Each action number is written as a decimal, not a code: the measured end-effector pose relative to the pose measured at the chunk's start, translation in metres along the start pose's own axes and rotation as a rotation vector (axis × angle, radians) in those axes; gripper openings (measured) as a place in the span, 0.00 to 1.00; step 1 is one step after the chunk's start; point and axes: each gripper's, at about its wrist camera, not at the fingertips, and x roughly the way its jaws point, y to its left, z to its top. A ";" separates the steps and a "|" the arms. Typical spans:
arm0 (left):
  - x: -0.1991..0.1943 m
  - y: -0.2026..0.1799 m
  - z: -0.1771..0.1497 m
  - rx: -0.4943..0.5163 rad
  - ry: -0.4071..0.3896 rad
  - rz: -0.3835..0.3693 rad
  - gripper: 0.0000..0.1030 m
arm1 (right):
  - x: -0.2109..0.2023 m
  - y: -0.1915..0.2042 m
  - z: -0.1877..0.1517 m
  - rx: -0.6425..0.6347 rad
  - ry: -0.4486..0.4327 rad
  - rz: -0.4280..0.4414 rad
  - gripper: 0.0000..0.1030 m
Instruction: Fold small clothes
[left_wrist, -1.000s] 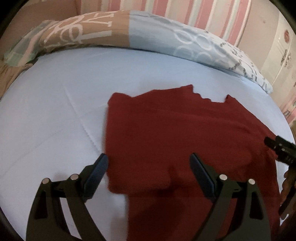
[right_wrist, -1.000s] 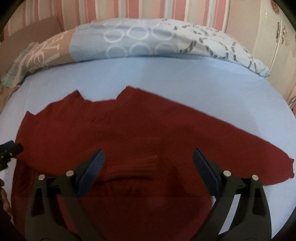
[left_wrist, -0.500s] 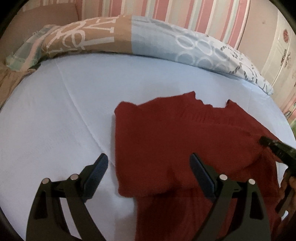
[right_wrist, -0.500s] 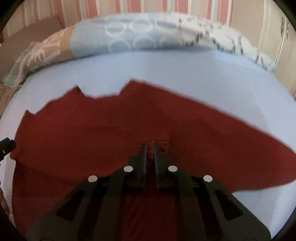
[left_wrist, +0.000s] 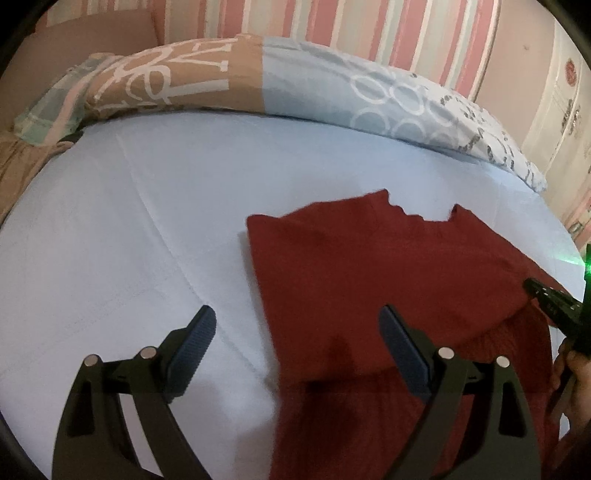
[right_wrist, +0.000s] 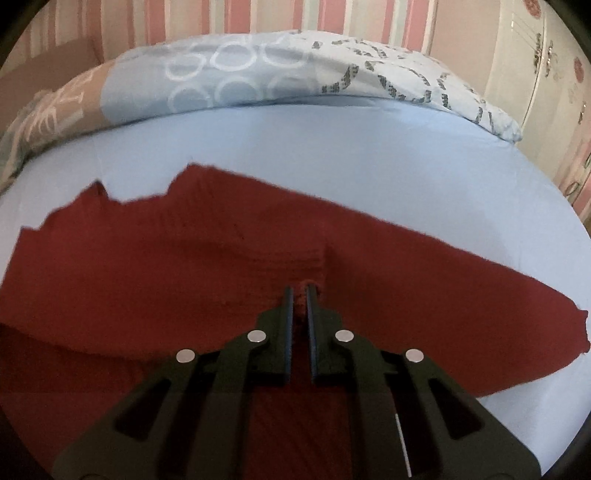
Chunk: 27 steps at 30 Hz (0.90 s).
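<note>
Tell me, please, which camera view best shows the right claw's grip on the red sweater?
The right wrist view: the right claw is shut on a pinched ridge of the red sweater. The left wrist view shows only the claw's tip at the sweater's edge.

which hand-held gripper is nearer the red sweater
Right. The right hand-held gripper is shut on the red sweater; the left hand-held gripper hovers open at its edge.

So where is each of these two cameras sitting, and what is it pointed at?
Left wrist: rides the left tongs, open, looking down at the red sweater on the blue sheet; the right tongs and a hand show.
Right wrist: rides the right tongs, shut on a sweater fold.
Shared: sweater, sheet, patterned pillow.
</note>
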 end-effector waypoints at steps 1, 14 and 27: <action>0.002 -0.004 0.000 0.011 0.005 -0.004 0.88 | -0.001 -0.001 0.001 0.004 -0.003 -0.003 0.09; 0.020 -0.061 0.006 0.078 0.008 0.014 0.90 | -0.023 0.015 -0.010 -0.002 -0.007 -0.033 0.55; 0.010 -0.097 0.007 0.103 0.006 0.050 0.98 | -0.040 -0.003 -0.010 -0.015 -0.054 -0.019 0.89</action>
